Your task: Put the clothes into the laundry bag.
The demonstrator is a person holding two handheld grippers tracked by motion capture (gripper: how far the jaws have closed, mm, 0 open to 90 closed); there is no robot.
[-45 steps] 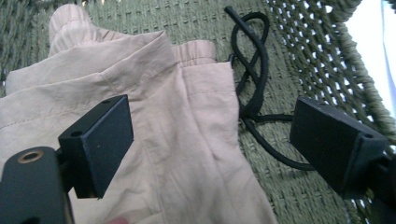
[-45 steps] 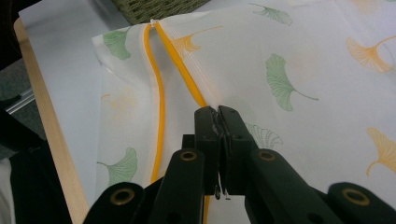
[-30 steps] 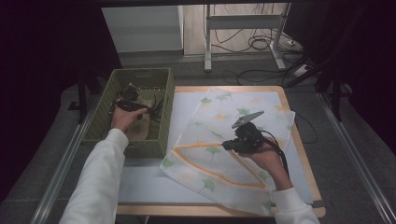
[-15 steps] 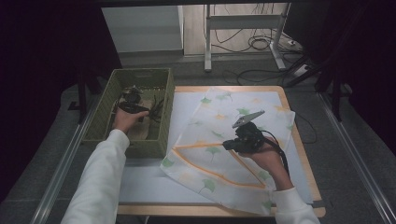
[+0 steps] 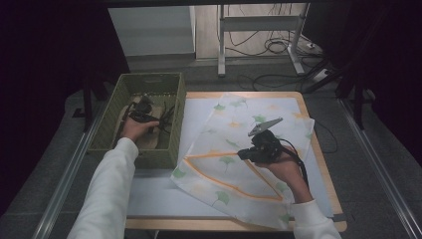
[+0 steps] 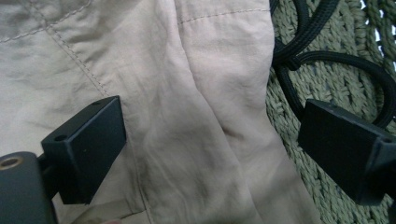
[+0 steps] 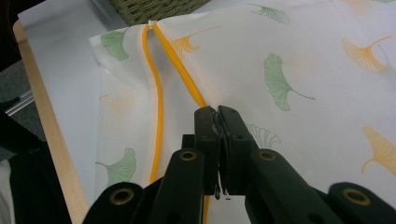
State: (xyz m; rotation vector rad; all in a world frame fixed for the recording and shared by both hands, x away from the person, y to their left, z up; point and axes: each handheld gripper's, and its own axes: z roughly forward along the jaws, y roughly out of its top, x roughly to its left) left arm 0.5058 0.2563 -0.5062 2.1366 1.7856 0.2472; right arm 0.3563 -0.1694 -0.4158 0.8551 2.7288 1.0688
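High view: the left claw (image 5: 142,113) reaches into the green woven basket (image 5: 175,124) at the far left of the surface (image 5: 149,199), over a beige garment (image 5: 149,140). The right claw (image 5: 247,155) rests on the white ginkgo-leaf cloth (image 5: 234,144), spread across the middle.

Left gripper view: both jaws stand wide apart above the creased beige garment, not pressing it; black cord (image 6: 327,70) lies on the basket weave to the right.

Right gripper view: the jaws are closed, pinching the cloth (image 7: 303,79) beside its orange border stripe (image 7: 180,65).
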